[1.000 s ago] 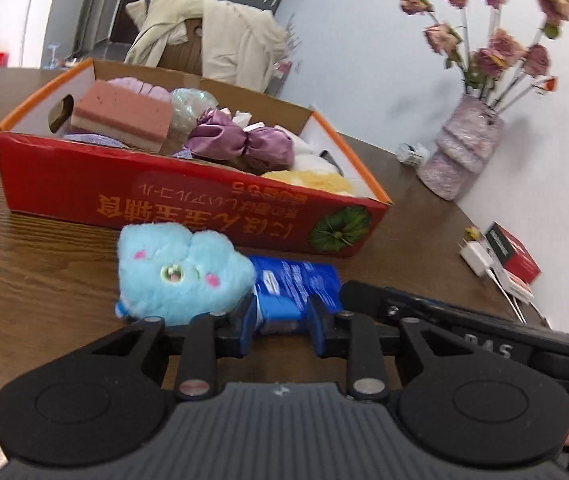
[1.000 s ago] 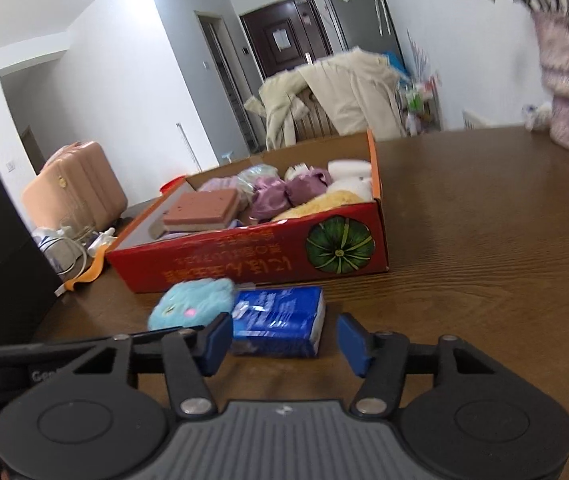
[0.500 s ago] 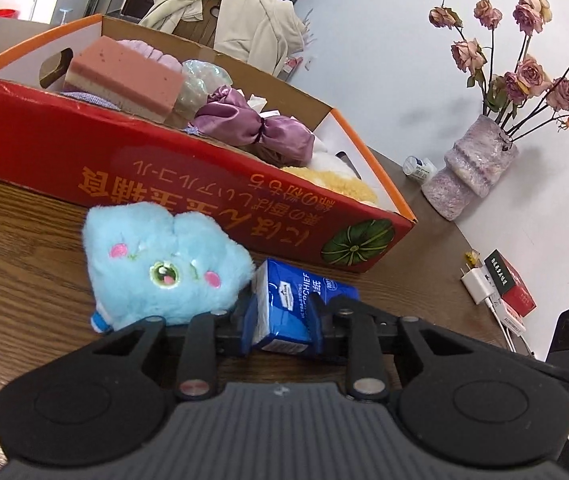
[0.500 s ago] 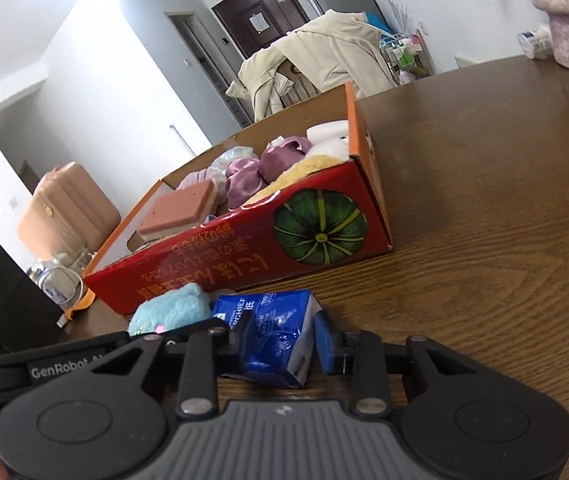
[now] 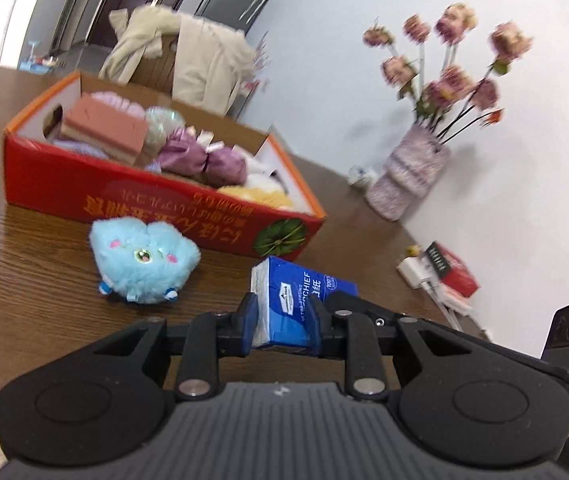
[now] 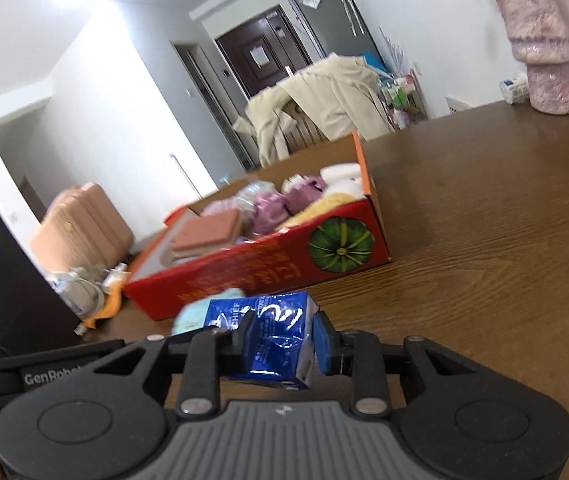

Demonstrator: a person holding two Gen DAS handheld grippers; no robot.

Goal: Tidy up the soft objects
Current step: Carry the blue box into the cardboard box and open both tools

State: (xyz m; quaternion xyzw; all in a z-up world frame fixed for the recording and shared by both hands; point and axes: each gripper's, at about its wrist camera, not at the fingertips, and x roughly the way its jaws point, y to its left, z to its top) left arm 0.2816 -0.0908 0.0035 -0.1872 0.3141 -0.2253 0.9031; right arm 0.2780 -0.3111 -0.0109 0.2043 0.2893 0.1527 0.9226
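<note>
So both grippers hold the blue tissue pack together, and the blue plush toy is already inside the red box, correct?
Not quite. The blue plush toy lies on the table in front of the red box, as the left wrist view shows. Both the left gripper and right gripper do hold the blue tissue pack.

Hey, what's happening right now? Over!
Both tools, left and right, shut on the blue tissue pack. Red box ahead. Blue plush beside, not blocking.

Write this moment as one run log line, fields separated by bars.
left gripper: shut on tissue pack | right gripper: shut on tissue pack | blue plush: on table | box: holds soft items
</note>
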